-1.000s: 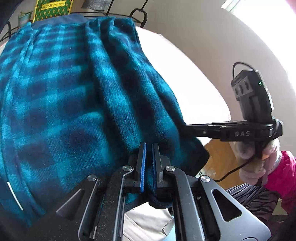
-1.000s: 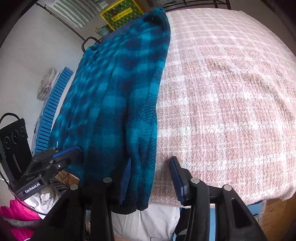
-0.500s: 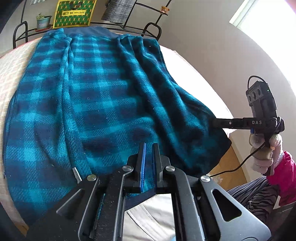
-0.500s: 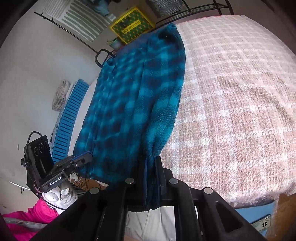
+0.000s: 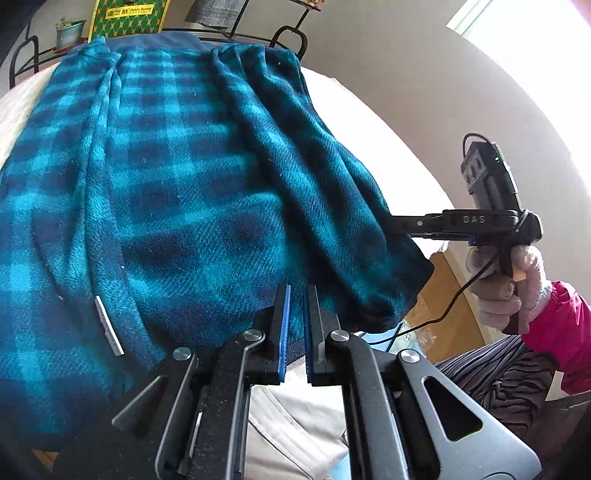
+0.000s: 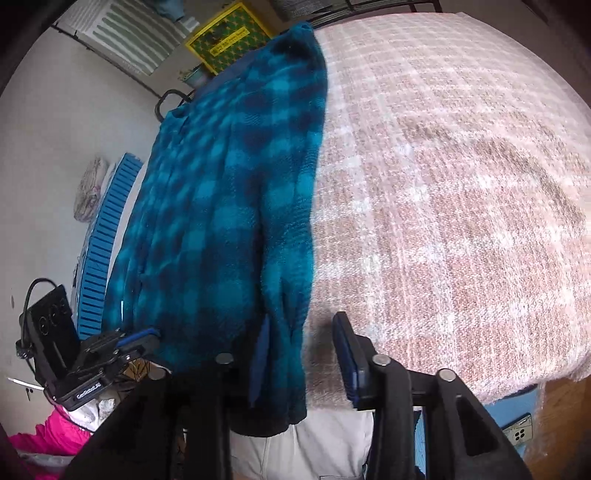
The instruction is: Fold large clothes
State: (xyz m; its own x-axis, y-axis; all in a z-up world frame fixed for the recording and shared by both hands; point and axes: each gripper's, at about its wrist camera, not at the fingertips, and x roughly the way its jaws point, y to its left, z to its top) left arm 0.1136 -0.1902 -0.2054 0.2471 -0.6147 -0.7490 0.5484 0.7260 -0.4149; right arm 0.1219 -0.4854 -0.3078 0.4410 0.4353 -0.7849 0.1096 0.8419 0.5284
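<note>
Left wrist view: the left tool [image 5: 295, 314] is clamped narrow on the near hem of the fleece [image 5: 184, 192], a teal and navy checked garment spread lengthwise over the bed [image 5: 369, 122]. A white drawcord tip [image 5: 109, 326] lies on the cloth at lower left. The right tool [image 5: 399, 225] reaches in from the right edge, its fingertips lost against the fleece's hanging right corner; a gloved hand [image 5: 509, 284] with a pink sleeve [image 5: 569, 332] holds its grip. Beyond the far end of the bed stands a black metal rail [image 5: 288, 35], a yellow and green box [image 5: 125, 18] and a small potted plant [image 5: 68, 31]. The wall [image 5: 406, 74] is pale, with bright light at upper right.

Right wrist view: the right tool [image 6: 301, 354] has just been opening and its jaws now stand apart. The folded edge of the fleece [image 6: 221, 206] hangs between them against the left pad, with the right pad clear of it over the blanket [image 6: 443, 184], a pink and white checked cover on the bed. The fleece runs along the blanket's left side up to the far rail. The left tool [image 6: 147, 338] grips the fleece's near left corner. At left, a blue slatted panel [image 6: 107, 251] leans by a white wall [image 6: 66, 122]. A phone [image 6: 519, 434] lies at lower right.
</note>
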